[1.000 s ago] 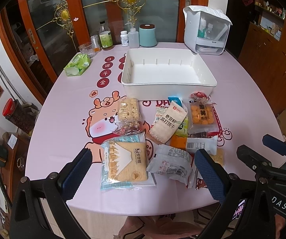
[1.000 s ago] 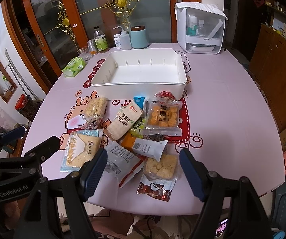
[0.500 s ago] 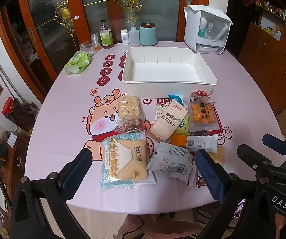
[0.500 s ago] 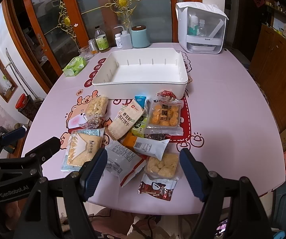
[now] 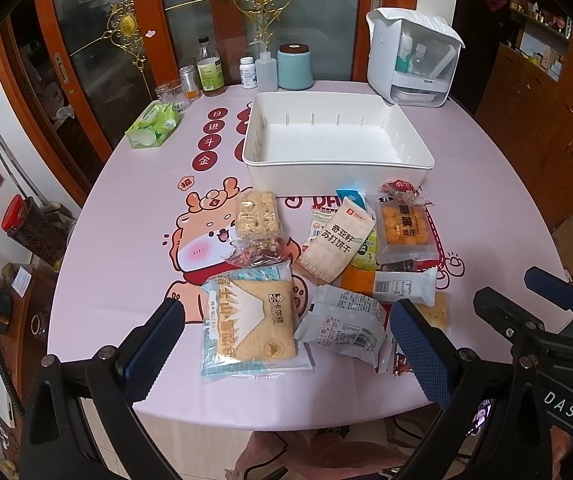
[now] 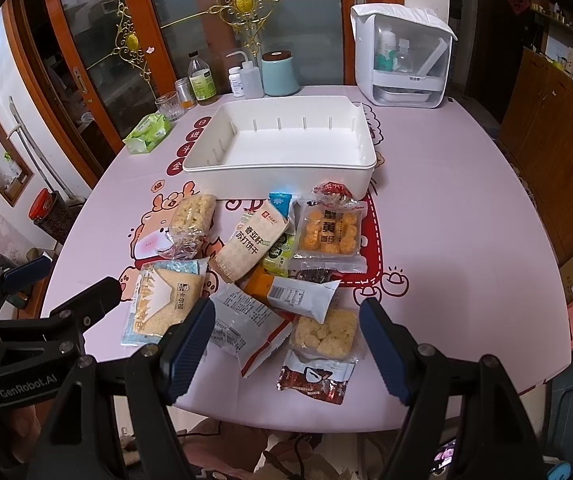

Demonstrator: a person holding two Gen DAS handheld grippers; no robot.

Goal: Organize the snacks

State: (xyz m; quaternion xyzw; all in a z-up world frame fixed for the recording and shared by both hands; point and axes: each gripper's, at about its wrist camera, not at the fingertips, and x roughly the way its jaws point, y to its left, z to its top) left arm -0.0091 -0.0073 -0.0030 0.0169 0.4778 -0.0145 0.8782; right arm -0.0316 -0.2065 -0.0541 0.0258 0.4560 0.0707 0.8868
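Partly buried – dark snack packet [image 6: 313, 276], label unreadable

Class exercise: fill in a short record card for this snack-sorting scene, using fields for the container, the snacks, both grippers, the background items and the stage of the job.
container: white bin, nothing inside it
snacks: loose pile on the pink tablecloth in front of the bin
nearest left: toast bread packet
nearest right: brown wrapper
left gripper: open, above the table edge, holding nothing
right gripper: open, holding nothing
background: green tissue pack, teal canister
stage: no snack in the bin yet
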